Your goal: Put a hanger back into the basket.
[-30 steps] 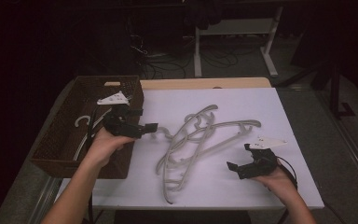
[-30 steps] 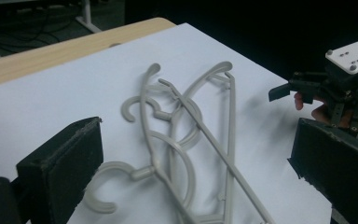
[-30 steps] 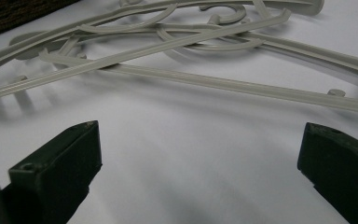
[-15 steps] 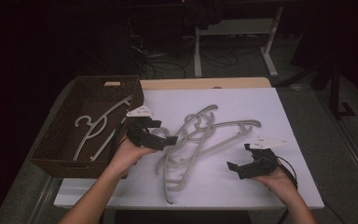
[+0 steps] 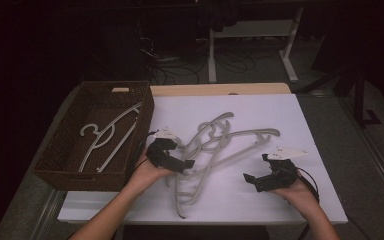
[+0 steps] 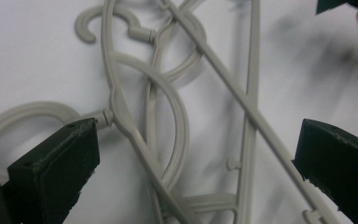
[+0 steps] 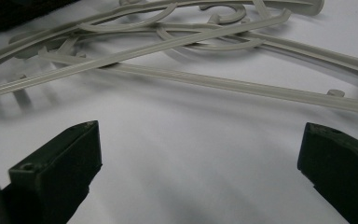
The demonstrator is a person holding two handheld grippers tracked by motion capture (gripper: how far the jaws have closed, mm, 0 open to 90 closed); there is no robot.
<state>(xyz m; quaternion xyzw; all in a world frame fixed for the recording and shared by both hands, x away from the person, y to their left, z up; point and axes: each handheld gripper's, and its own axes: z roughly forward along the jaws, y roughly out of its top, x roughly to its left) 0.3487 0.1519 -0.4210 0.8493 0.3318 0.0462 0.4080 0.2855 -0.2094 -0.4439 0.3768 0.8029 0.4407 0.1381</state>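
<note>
Hangers [image 5: 215, 150], grey plastic, tangled pile mid-counter, hooks toward far edge, long bars crossing each other. In left gripper view, overlapping hooks and bars [image 6: 168, 116] directly between and beneath the jaws. Left gripper [image 5: 180, 164] at the pile's left side, just beside the basket's right wall, jaws wide apart, straddling the tangle, nothing clamped; one jaw tip close to a curved hook [image 6: 23, 116], contact unclear. Left hand [image 5: 147, 172] under that gripper, forearm in from near edge. Right gripper [image 5: 252, 180] near the counter's near-right corner, a bit apart from the pile, jaws wide apart, empty, aimed at bare white counter [image 7: 191, 158] with hanger bars [image 7: 223, 84] lying farther ahead. Right hand [image 5: 300, 192] behind it, cable trailing. Counter [image 5: 310, 125] white-topped. Basket [image 5: 130, 92], brown wicker, at the counter's left edge, holding two more grey hangers [image 5: 102, 142] lying flat inside.
</note>
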